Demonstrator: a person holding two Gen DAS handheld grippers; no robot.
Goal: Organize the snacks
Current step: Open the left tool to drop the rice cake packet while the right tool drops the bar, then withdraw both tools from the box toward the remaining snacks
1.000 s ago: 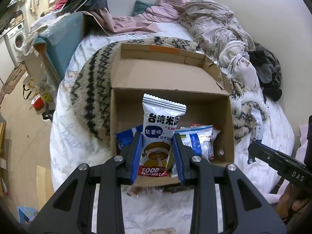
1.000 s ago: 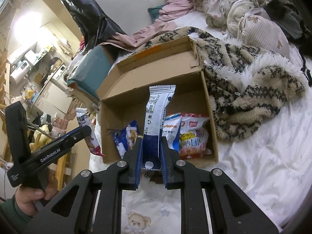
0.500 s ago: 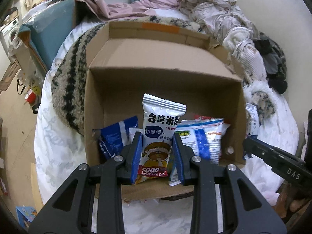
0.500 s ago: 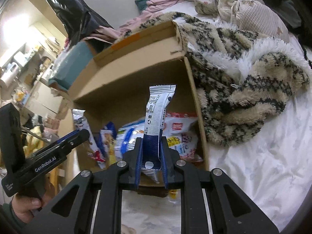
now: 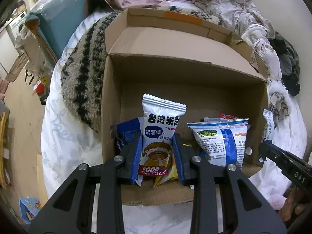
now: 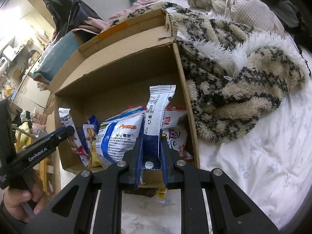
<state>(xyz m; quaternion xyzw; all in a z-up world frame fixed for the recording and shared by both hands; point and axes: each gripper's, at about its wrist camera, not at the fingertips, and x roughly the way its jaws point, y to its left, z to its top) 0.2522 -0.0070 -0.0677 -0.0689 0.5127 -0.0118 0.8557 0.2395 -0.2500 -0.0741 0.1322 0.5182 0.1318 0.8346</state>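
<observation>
An open cardboard box point(image 5: 195, 81) point(image 6: 124, 72) lies on the bed with several snack packets inside. My left gripper point(image 5: 157, 146) is shut on a white rice-cake packet point(image 5: 159, 124), held upright over the box's left part; the same packet point(image 6: 67, 124) shows in the right wrist view beside the left gripper point(image 6: 66, 132). My right gripper point(image 6: 151, 146) is shut on a slim white snack packet point(image 6: 158, 107), upright over the box's right part. A blue-and-white bag point(image 5: 220, 142) point(image 6: 119, 134) and a red-and-white bag point(image 6: 173, 126) lie in the box.
A furry patterned blanket point(image 6: 234, 78) point(image 5: 81, 72) lies around the box on the white sheet point(image 6: 263, 156). Crumpled bedding and clothes point(image 5: 224, 2) pile at the head of the bed. A teal box point(image 5: 58, 25) stands at the bed's left side. A hand point(image 6: 17, 200) grips the left tool.
Both grippers have come down toward the box with their packets, so the box now fills more of each view. Neither grip has changed.
</observation>
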